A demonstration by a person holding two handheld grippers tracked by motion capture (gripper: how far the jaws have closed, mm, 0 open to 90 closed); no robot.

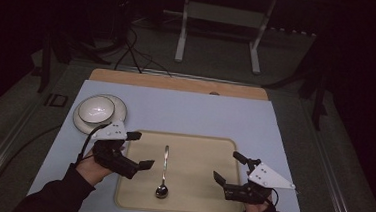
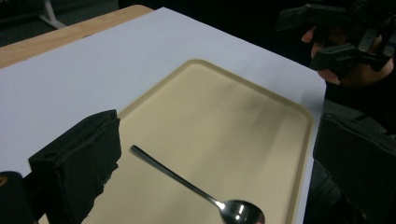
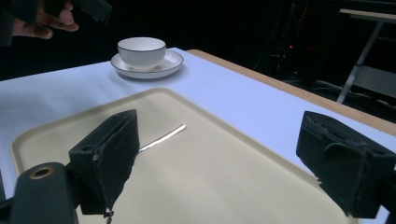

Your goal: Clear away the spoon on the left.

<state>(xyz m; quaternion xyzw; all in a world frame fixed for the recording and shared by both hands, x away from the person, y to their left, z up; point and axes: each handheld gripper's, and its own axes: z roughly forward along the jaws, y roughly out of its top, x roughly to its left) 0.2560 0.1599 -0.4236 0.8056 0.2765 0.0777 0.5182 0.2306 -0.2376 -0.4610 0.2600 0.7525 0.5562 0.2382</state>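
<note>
A metal spoon (image 1: 163, 169) lies on the beige tray (image 1: 198, 147), bowl toward the front edge and handle pointing away; the spoon (image 2: 196, 186) also shows in the left gripper view and its handle (image 3: 163, 136) in the right gripper view. My left gripper (image 1: 140, 150) hovers open over the tray's left edge, just left of the spoon. My right gripper (image 1: 228, 168) hangs open over the tray's right part. A white cup (image 1: 96, 109) sits on a saucer (image 1: 118, 106) at the table's left, also seen as the cup (image 3: 141, 50) in the right gripper view.
The tray rests on a pale blue mat (image 1: 195, 111) that covers a wooden table (image 1: 177, 82). A white frame stand (image 1: 222, 18) and cables (image 1: 134, 52) sit on the floor beyond the far edge.
</note>
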